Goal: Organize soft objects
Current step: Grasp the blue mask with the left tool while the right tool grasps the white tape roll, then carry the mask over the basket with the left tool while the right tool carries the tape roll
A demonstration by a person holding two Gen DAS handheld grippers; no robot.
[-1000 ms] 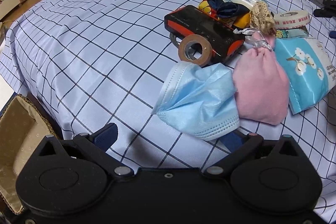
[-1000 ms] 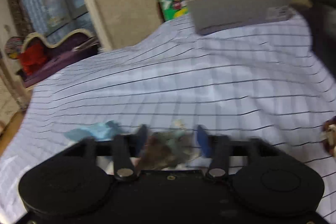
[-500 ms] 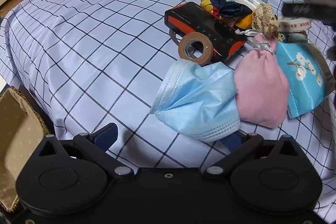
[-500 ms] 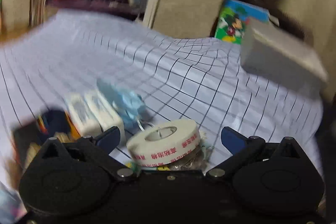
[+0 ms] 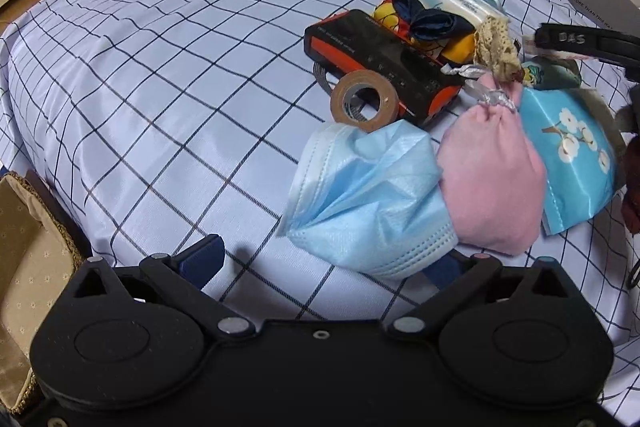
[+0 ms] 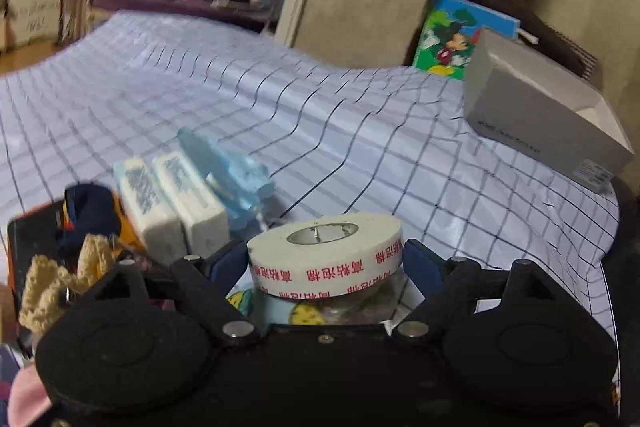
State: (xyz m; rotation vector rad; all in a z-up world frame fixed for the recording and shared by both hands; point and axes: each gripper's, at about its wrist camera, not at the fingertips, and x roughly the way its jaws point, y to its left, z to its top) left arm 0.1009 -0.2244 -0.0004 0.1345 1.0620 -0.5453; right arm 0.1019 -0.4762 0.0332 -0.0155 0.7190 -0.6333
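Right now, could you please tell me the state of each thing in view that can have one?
Left gripper: open, nothing held.
Right gripper: jaws just closing around the white foam tape roll, pads at its sides.
Blue face mask: crumpled, lying against the pink pouch.
Pink pouch: tied shut with ribbon.
Brown tape roll: on edge, leaning on the black-and-orange device.
Grey box: open.

checked bedsheet (image 5: 168, 75) carries a blue mask (image 5: 372, 203), pink pouch (image 5: 494, 183), brown tape roll (image 5: 364, 101).

Both wrist views close — shared clutter (image 5: 420, 67)
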